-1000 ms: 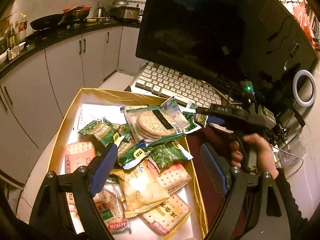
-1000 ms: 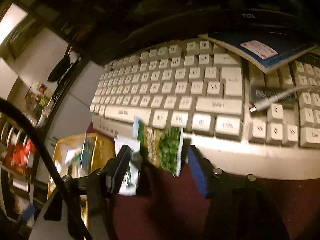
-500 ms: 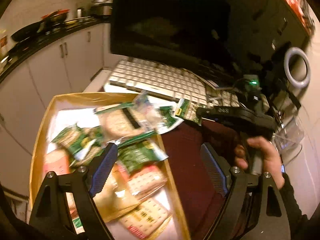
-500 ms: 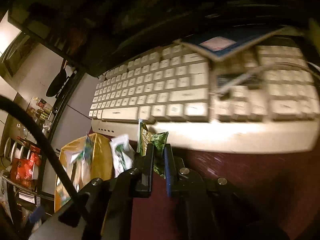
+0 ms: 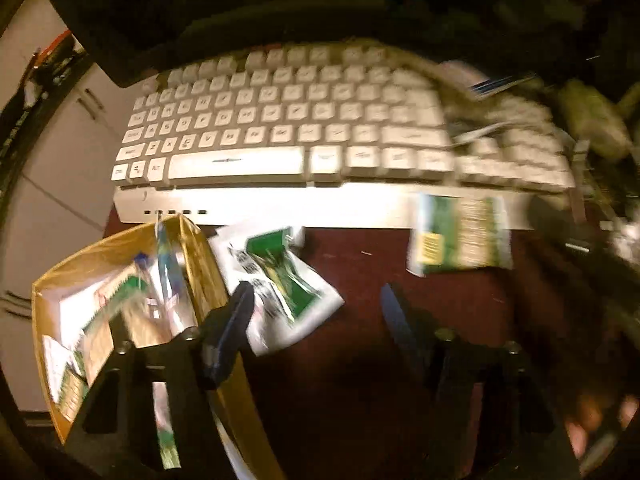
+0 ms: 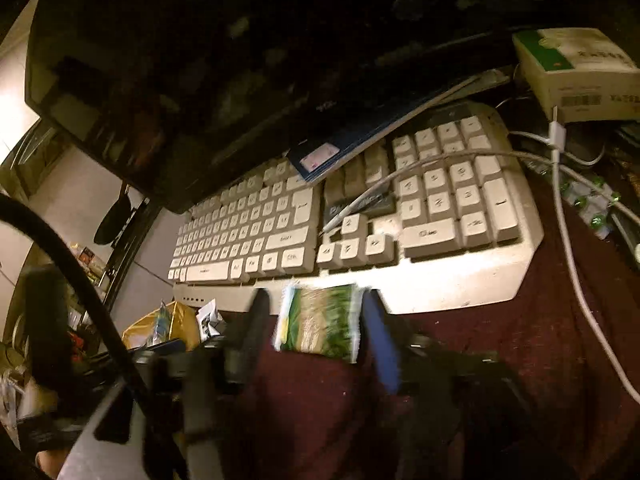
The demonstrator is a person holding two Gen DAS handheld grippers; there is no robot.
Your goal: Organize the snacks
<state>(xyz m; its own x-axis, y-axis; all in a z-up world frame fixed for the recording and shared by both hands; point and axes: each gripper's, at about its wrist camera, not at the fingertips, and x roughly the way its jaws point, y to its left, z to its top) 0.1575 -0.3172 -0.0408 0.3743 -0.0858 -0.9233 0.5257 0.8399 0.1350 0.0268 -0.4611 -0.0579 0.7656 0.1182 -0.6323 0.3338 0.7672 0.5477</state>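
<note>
Motion smears the right half of the left wrist view: the keyboard's [image 5: 304, 140] far keys and the green packet [image 5: 460, 236] lose their print. The box [image 5: 208, 264] runs off the bottom edge, its snacks a blur. In the right wrist view the left claw [image 6: 160, 354] is smeared, perhaps mid-swing.

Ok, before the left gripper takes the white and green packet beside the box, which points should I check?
1. Left gripper over the white-green packet: ok, jaws closing.
2. Packet centred between the fingers: not ok, it lies toward one finger.
3. Pads pressing it: not ok.
4. Right gripper clear of the green packet: cannot tell; jaws opening, packet between them.
5. Gold box open on top: ok.
</note>
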